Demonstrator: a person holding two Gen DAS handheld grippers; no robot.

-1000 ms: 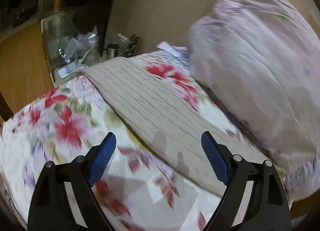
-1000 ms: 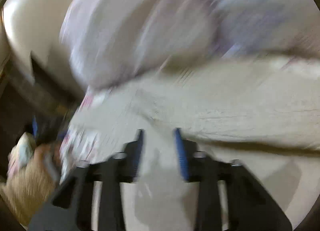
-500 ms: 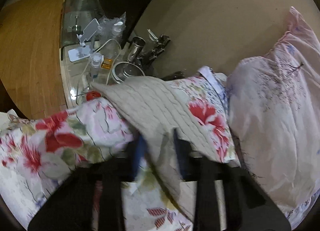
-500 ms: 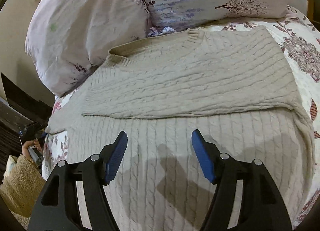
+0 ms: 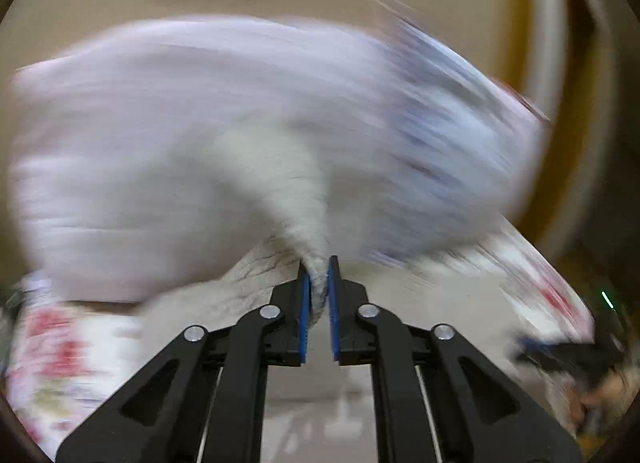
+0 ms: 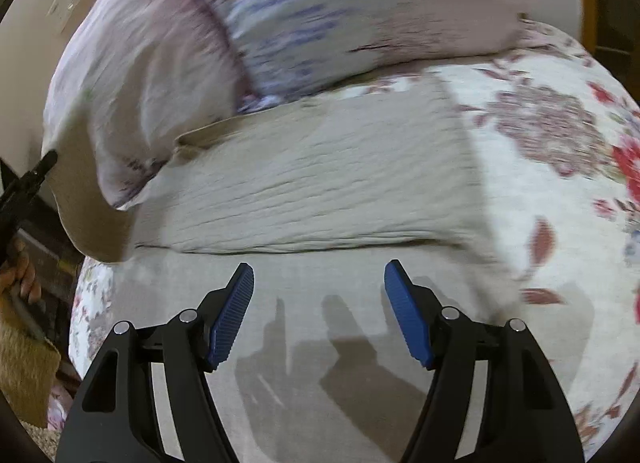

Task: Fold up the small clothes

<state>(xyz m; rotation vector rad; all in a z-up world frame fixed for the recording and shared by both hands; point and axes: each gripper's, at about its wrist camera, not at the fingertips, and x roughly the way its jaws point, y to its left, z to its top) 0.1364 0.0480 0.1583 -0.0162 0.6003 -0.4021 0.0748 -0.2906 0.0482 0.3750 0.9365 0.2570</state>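
A beige cable-knit sweater [image 6: 320, 199] lies on the floral bed, its upper part folded over the lower. My left gripper [image 5: 318, 283] is shut on a bunched end of the sweater [image 5: 296, 199], likely a sleeve, and holds it lifted; that view is badly blurred. The left gripper also shows at the far left of the right wrist view [image 6: 24, 187]. My right gripper [image 6: 320, 303] is open and empty, just above the sweater's lower part near the fold line.
Two pale pillows [image 6: 280, 23] lie against the wall behind the sweater. The floral bedspread [image 6: 560, 151] extends to the right. The bed's left edge drops to a dark gap and a woven rug [image 6: 24, 375].
My left gripper has shut on the sweater's end and swung it up towards the pillows. My right gripper has stayed open and shifted a little over the sweater.
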